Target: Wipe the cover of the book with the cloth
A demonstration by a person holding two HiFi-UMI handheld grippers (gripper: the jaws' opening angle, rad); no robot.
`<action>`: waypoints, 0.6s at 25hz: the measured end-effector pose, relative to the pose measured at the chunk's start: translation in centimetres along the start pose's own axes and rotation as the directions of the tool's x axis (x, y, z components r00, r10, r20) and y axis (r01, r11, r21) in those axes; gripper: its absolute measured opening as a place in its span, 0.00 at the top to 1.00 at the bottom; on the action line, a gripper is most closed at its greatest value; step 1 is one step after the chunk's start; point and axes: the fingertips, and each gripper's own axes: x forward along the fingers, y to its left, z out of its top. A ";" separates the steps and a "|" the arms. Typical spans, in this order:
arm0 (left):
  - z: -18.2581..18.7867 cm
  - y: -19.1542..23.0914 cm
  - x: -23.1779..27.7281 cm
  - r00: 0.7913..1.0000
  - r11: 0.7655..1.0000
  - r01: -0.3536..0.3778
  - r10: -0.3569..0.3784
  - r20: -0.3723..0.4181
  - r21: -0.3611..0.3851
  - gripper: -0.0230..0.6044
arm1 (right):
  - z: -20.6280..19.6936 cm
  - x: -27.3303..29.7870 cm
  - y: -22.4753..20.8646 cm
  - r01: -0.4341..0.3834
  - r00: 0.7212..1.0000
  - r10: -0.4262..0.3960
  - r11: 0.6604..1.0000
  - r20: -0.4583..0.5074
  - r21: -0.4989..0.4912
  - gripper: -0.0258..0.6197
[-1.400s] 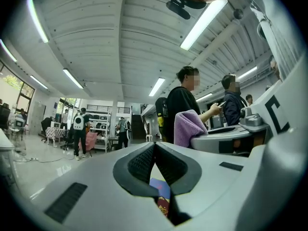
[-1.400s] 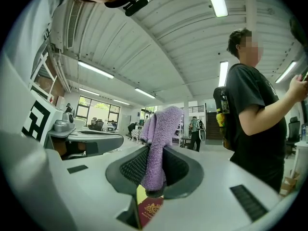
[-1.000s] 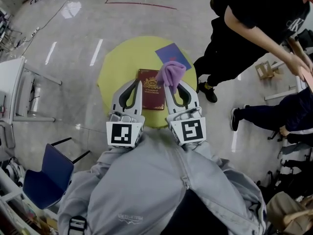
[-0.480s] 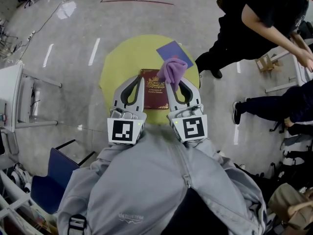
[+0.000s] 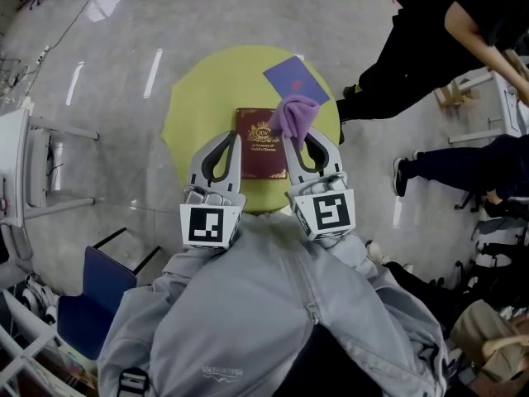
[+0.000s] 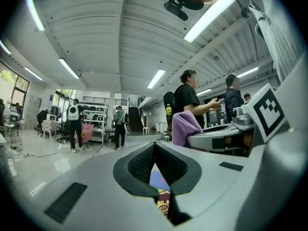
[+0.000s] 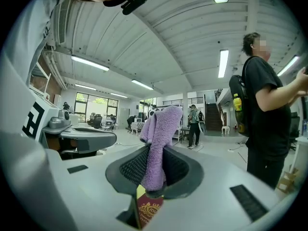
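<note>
Your right claw (image 7: 154,170) pinches the purple cloth (image 7: 159,138) over the book; your left claw (image 6: 155,150) is pressed together on nothing.

The cloth stands bunched above the right claw's jaws, its lower end nipped between them. The dark red book (image 5: 260,143) with a gold crest lies flat on the round yellow bench (image 5: 198,98), under the tips of both claws, with its far right corner beneath the cloth. Whether cloth and cover touch cannot be told. The left claw hangs just beside the right one, over the book's left edge. A blue sheet (image 5: 296,77) lies on the bench just beyond the right claw's tips, past the cloth.
</note>
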 end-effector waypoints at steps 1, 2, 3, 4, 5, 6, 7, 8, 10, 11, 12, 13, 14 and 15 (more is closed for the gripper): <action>-0.6 0.2 0.2 1.000 1.000 0.001 -0.001 -0.004 -0.002 0.93 | -0.5 0.5 0.0 -0.009 1.000 0.009 1.000 -0.007 -0.011 0.83; -1.3 0.4 0.4 1.000 1.000 0.003 -0.003 -0.006 -0.002 0.93 | -0.9 1.1 -0.1 -0.019 1.000 0.018 0.999 -0.013 -0.026 0.83; -2.0 0.6 0.6 1.000 1.000 0.004 -0.004 -0.011 0.000 0.93 | -1.4 1.7 0.0 -0.030 0.999 0.029 0.999 -0.020 -0.042 0.83; -2.7 0.8 0.8 1.000 1.000 0.003 -0.003 -0.018 0.003 0.93 | -1.9 2.3 0.0 -0.043 0.999 0.042 0.998 -0.027 -0.053 0.83; -3.4 1.1 0.9 1.000 1.000 0.002 -0.002 -0.026 0.002 0.93 | -2.5 3.0 0.0 -0.059 0.998 0.057 0.997 -0.033 -0.059 0.83; -4.1 1.4 1.1 0.999 1.000 -0.002 0.002 -0.036 -0.002 0.93 | -3.1 3.6 0.0 -0.075 0.997 0.073 0.995 -0.040 -0.061 0.83; -4.8 1.6 1.1 0.999 1.000 -0.006 0.005 -0.046 -0.008 0.93 | -3.6 4.2 0.0 -0.092 0.995 0.089 0.994 -0.049 -0.061 0.83; -5.5 1.8 1.2 0.998 1.000 -0.009 0.009 -0.056 -0.014 0.93 | -4.2 4.8 -0.1 -0.108 0.993 0.105 0.992 -0.060 -0.060 0.83; -7.1 2.1 1.3 0.997 1.000 -0.015 0.013 -0.078 -0.026 0.93 | -5.5 5.7 -0.1 -0.140 0.987 0.135 0.988 -0.088 -0.059 0.83; -8.0 2.3 1.4 0.996 0.999 -0.017 0.014 -0.088 -0.029 0.93 | -6.2 6.3 -0.1 -0.156 0.984 0.149 0.986 -0.100 -0.063 0.83; -8.9 2.5 1.7 0.995 0.999 -0.016 0.013 -0.097 -0.029 0.93 | -6.9 7.0 -0.1 -0.170 0.981 0.161 0.983 -0.111 -0.071 0.83; -9.8 2.8 2.0 0.994 1.000 -0.014 0.011 -0.105 -0.024 0.93 | -7.6 7.7 -0.1 -0.184 0.977 0.173 0.979 -0.123 -0.084 0.83; -10.6 3.1 2.2 0.993 1.000 -0.012 0.010 -0.114 -0.019 0.93 | -8.3 8.3 0.0 -0.198 0.973 0.183 0.975 -0.138 -0.099 0.83; -11.4 3.2 2.4 0.992 1.000 -0.011 0.009 -0.126 -0.017 0.93 | -9.0 8.9 0.0 -0.213 0.968 0.194 0.971 -0.157 -0.113 0.83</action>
